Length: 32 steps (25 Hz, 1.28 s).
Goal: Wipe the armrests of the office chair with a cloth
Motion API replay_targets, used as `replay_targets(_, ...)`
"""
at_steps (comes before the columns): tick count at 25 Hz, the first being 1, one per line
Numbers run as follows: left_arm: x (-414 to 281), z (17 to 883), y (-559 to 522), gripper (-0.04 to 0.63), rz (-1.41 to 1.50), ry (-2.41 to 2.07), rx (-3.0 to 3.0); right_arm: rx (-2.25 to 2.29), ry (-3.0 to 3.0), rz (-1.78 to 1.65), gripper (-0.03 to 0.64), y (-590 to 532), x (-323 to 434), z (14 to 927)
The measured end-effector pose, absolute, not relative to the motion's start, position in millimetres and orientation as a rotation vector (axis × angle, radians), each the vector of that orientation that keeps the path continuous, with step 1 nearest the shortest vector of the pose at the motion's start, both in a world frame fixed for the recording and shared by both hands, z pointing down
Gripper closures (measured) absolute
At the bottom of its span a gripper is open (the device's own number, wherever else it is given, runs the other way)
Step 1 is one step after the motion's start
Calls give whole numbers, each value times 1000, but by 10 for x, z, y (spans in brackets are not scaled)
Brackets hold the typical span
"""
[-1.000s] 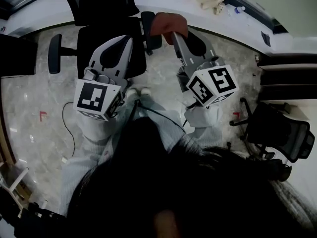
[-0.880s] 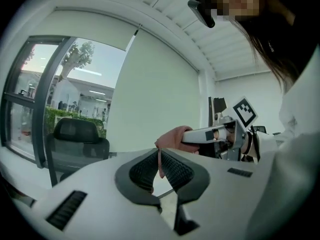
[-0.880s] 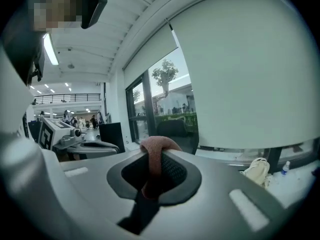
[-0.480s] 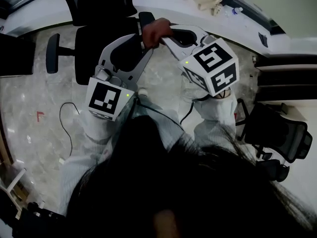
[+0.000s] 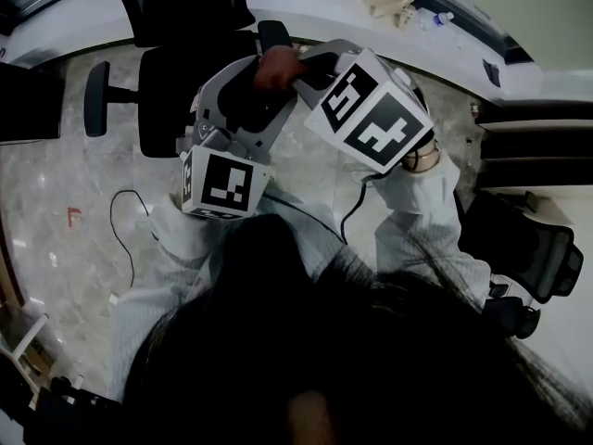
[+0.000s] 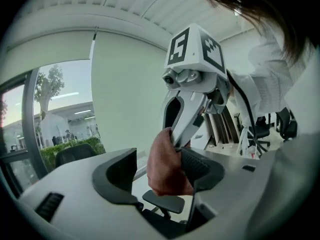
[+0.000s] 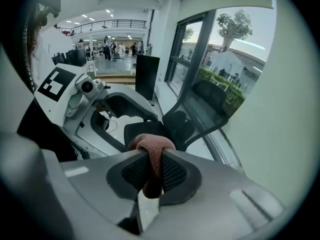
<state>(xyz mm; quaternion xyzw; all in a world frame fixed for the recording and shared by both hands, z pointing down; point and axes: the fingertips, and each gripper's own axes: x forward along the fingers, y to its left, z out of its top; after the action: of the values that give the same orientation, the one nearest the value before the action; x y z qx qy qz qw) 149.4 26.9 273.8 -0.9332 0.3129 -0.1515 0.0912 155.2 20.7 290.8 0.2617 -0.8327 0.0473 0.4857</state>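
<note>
Right gripper clamped on the folded rust-brown terry cloth, pinched between cross-hatched black rubber pads. Left gripper jaws just opened wide; cloth sits between them, unclamped.

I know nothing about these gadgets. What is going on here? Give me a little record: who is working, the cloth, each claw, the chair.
operator: a person with one claw in each hand
cloth: reddish-brown, bunched up
right claw: shut on the cloth
left claw: open; its jaws have just been opening, and the cloth hangs between them unclamped
office chair: black, on the floor beyond both claws
</note>
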Motion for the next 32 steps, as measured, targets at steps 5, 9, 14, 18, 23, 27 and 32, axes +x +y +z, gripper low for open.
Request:
replay_targets(5,1406,2864,149,331,-524,1004,-2733,531,-2026,77,591,329,1483,2930)
replay_targets(9,1351,2878,138,345,-511,1015,-2757,489,-2053,65,591,420,1442,2923)
replay_targets(14,1278,2836,137,552,-473,1038,-2767,522,-2121,92,591,375,1399,2895)
replay_targets(18,1270,2827,135,563,-425,1038,-2879,601,-2215,97,586,324,1378,2864)
replay_targets(23,1141,2844,50,563,-392,1127,-2937,804,-2443,162,495,279,1422,2709)
replay_targets(27,948,2879,-90,563,-308,1257,-3063,1119,-2669,274,497,290,1670,2481)
replay_targets(32,877,2878,-182,563,-301,1323,-3093,1533,-2689,341,615,370,2077,2520)
